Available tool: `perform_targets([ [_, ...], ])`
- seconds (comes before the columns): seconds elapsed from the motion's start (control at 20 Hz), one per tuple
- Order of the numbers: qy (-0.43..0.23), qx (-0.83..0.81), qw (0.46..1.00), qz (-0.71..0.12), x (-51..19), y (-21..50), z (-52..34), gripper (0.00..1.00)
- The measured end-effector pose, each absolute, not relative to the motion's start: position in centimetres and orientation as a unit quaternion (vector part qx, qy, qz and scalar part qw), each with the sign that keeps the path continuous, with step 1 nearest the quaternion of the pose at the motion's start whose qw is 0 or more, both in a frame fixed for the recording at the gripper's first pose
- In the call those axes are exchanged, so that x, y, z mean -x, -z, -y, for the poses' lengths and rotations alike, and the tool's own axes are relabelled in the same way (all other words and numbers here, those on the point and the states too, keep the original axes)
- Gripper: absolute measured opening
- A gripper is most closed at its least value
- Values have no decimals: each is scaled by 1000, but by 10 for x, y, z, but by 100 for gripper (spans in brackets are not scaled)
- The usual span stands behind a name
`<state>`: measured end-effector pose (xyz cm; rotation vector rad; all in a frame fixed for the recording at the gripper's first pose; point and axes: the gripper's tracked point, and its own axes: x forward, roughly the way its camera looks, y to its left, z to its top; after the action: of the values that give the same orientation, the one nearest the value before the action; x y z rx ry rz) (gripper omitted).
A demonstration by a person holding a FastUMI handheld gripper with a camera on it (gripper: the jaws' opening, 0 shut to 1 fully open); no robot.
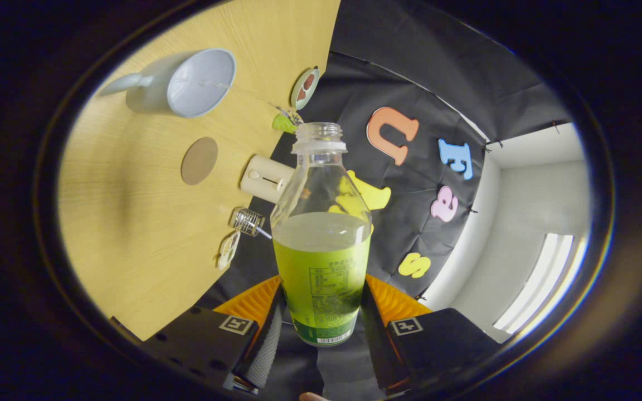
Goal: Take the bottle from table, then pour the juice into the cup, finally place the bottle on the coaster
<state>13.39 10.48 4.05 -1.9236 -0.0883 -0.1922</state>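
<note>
My tongs [321, 328] pinch the clear, uncapped plastic bottle [321, 234], half full of green juice, between both fingers, lifted off the table [131, 245]. Beyond lie a round brown coaster [199, 160] and a smooth pale cup [187, 83] on the wood-grain top.

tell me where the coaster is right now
In the gripper view, the round brown coaster lies flat on the wooden table, between the cup and the cream box, well clear of the gripper clamping the bottle.

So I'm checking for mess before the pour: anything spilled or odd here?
No spill shows. The gripper is shut on the capless bottle, juice inside. The cup looks dry, the coaster bare.
</note>
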Motion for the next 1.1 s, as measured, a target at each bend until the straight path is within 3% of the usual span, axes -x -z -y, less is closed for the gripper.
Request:
perform_targets([
  [1.1, 87, 850, 517, 52, -139, -50, -121, 74],
])
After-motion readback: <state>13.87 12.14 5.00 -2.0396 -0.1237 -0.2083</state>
